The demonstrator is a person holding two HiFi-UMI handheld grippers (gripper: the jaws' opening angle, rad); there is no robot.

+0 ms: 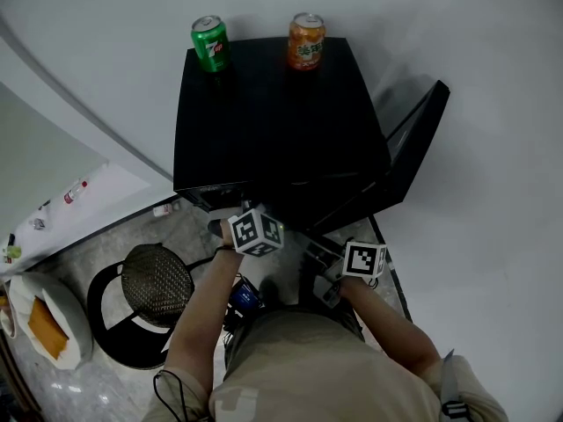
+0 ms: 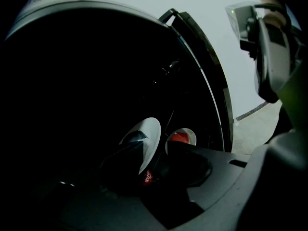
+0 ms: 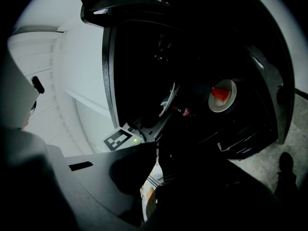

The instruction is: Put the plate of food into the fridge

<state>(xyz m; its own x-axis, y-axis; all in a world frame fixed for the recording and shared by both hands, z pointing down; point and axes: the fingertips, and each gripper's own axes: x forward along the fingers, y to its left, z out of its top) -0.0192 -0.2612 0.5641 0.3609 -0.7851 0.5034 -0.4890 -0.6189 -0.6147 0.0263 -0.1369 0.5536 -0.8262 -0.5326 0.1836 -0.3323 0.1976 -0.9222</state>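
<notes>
The black fridge [image 1: 281, 121] fills my head view at 12 o'clock, and its door [image 1: 413, 139] stands wide open toward 2 o'clock. On the top, a green can [image 1: 210, 43] stands at the 11 o'clock corner and an orange can [image 1: 306, 40] at 1 o'clock, well apart. Both grippers are at the open front.

The left gripper [image 2: 156, 148] reaches into the dark cavity. Its jaws stand apart with a white plate [image 2: 150, 131] between them, tilted up on edge. The left jaw lies across the plate's face, but a dark gap shows between the plate and the right jaw, so I read no squeeze on it. I cannot tell whether that plate carries anything. Just beside it at 3 o'clock, inside the fridge, sits a small plate [image 2: 193, 136] with a red piece of food [image 2: 179, 138] on it. A red label [image 2: 147, 177] shows at 6 o'clock of the white plate, low between the jaws.

The right gripper [image 3: 156, 150] hangs outside the opening with its jaws closed tip to tip. Through the slot below the tips I see a white striped sliver [image 3: 150, 196] with an orange patch. I cannot tell what it is or whether it is held.

A round black stool [image 1: 157, 281] stands at 8 o'clock of the left gripper
</notes>
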